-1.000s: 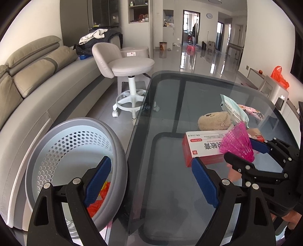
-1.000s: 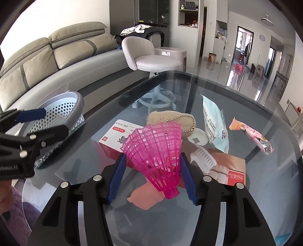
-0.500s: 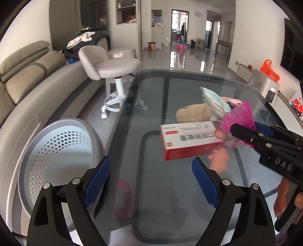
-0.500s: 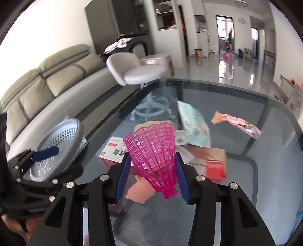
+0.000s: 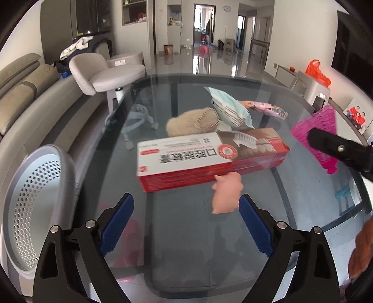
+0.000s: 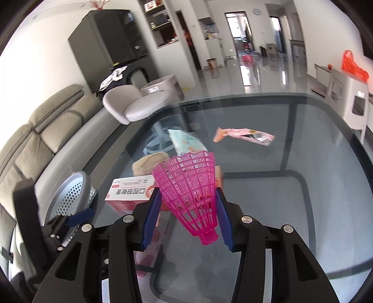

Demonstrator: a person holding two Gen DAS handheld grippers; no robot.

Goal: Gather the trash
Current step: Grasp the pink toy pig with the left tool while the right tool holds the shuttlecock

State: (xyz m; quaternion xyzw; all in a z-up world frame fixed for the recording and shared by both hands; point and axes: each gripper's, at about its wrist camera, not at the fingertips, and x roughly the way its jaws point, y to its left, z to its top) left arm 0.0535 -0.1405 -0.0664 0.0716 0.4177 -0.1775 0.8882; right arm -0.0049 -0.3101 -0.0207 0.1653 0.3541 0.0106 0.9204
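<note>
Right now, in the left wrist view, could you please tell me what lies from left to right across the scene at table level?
Perforated grey trash basket → red-and-white box → pink shuttlecock held in the right tongs.

This is a home living room. A grey sofa (image 5: 21, 93) curves along the left wall beside a glass table (image 5: 186, 244), with a padded swivel stool (image 5: 109, 77) at the table's far left corner. Beyond, glossy tiled floor (image 5: 209, 58) leads past built-in shelves (image 5: 137, 11) to doorways and a wall clock (image 5: 226, 8).
</note>
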